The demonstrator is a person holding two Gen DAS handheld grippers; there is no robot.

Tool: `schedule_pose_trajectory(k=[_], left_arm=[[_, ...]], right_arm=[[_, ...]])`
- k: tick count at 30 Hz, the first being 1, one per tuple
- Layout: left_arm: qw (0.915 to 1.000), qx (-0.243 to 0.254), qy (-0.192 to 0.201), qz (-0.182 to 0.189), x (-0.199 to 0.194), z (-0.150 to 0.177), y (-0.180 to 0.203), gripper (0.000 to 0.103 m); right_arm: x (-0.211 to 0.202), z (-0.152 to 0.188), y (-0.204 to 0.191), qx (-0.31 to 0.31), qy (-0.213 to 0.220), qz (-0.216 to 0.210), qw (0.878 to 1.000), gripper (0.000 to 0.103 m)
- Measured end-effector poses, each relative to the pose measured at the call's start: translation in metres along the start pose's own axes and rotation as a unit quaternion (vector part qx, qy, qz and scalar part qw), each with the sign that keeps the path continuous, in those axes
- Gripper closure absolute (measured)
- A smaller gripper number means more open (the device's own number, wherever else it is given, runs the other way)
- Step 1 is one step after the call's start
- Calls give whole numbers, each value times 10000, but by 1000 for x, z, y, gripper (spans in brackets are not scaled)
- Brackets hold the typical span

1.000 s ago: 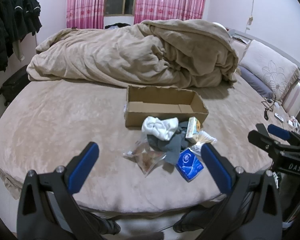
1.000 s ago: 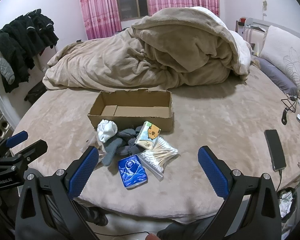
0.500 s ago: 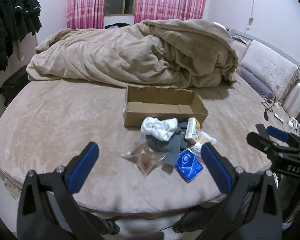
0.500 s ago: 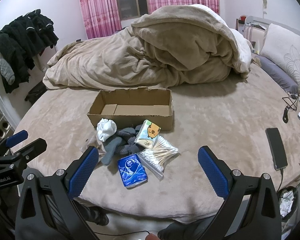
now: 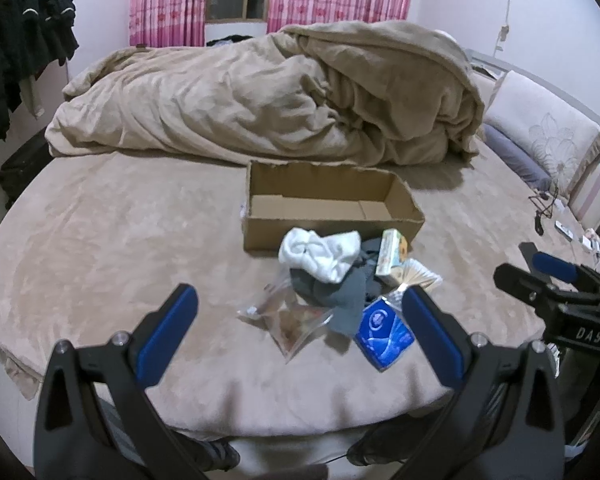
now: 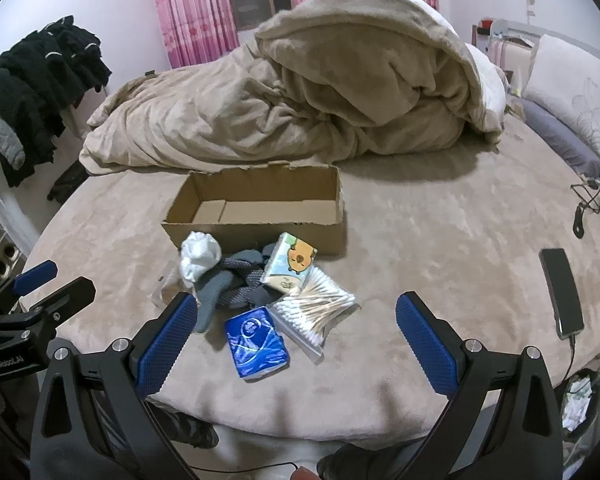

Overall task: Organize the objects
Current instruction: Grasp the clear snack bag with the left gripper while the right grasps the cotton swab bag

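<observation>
An open, empty cardboard box [image 5: 328,204] [image 6: 260,204] sits on the bed. In front of it lies a pile: a white sock [image 5: 320,254] [image 6: 199,256], grey socks [image 5: 336,292] [image 6: 232,288], a tissue pack with a cartoon bear [image 6: 290,262] [image 5: 390,250], a bag of cotton swabs [image 6: 314,306], a blue tissue pack [image 5: 382,326] [image 6: 256,342] and a clear plastic bag [image 5: 288,316]. My left gripper [image 5: 300,328] is open, just short of the pile. My right gripper [image 6: 296,336] is open and empty above the blue pack.
A bunched beige duvet [image 5: 268,96] lies behind the box. Pillows [image 6: 572,92] are at the right. A black phone [image 6: 562,292] with its cable lies near the bed's right edge. Dark clothes [image 6: 40,80] hang at the left.
Both grippers have moved slightly forward toward the pile. Both stay open. Nothing on the bed has moved.
</observation>
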State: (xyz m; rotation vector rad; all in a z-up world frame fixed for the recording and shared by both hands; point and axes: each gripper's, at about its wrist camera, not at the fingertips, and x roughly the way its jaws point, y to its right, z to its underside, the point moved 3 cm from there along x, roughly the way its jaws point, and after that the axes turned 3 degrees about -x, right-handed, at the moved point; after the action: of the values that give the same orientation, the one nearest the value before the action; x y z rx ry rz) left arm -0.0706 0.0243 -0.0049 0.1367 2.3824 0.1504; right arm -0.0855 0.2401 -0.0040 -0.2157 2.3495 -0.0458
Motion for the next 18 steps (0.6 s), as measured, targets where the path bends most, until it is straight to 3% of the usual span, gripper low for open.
schedule_pose_trajectory(k=[12,18], left_arm=[[9982,-40,-583,-98,91,11,-17,2],[9923,-355,-1184,-114,137,30,-35,13]], right_arm=[[75,6,17,65,-500,-69,9987,12],[124,22,25,203,-969,-93,9950,17]])
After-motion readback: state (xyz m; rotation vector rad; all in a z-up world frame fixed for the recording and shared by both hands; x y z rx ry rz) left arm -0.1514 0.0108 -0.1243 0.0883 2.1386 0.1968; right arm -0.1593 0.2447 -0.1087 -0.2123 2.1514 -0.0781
